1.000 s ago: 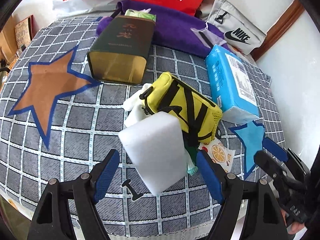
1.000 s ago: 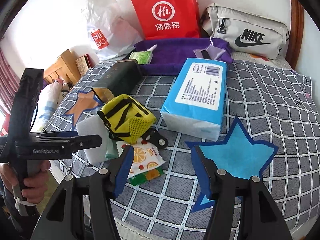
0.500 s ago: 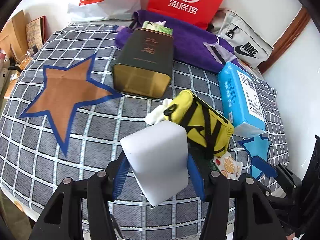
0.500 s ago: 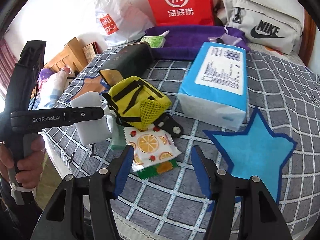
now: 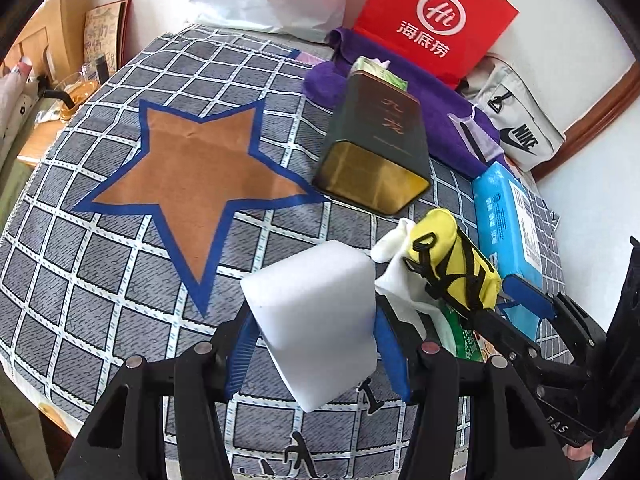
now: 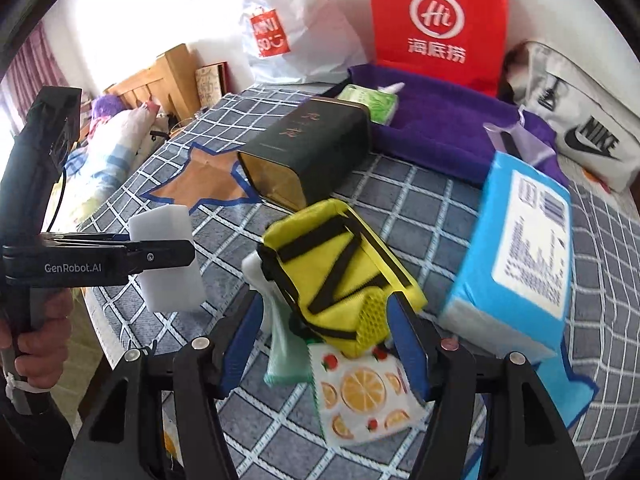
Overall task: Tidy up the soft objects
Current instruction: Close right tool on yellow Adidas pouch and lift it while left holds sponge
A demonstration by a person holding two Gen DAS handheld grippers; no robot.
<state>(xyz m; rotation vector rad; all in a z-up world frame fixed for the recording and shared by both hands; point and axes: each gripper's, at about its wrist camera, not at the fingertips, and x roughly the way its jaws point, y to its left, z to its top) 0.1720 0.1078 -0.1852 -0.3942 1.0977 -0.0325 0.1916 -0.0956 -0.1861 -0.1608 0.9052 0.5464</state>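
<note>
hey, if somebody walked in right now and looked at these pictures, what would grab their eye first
Probably the white foam block, clamped in the left gripper and held above the grey checked cloth. Next, the yellow pouch with black straps, which sits on the small pile between the right gripper's blue fingers. Behind them, the bright red paper bag stands against the wall.

Taking the pouch (image 6: 340,264) as landmark: the tin (image 6: 308,152) is lying behind it, the tissue pack (image 6: 520,256) sitting right of it, the sponge block (image 6: 168,256) left, the snack packet (image 6: 360,392) lying in front
</note>
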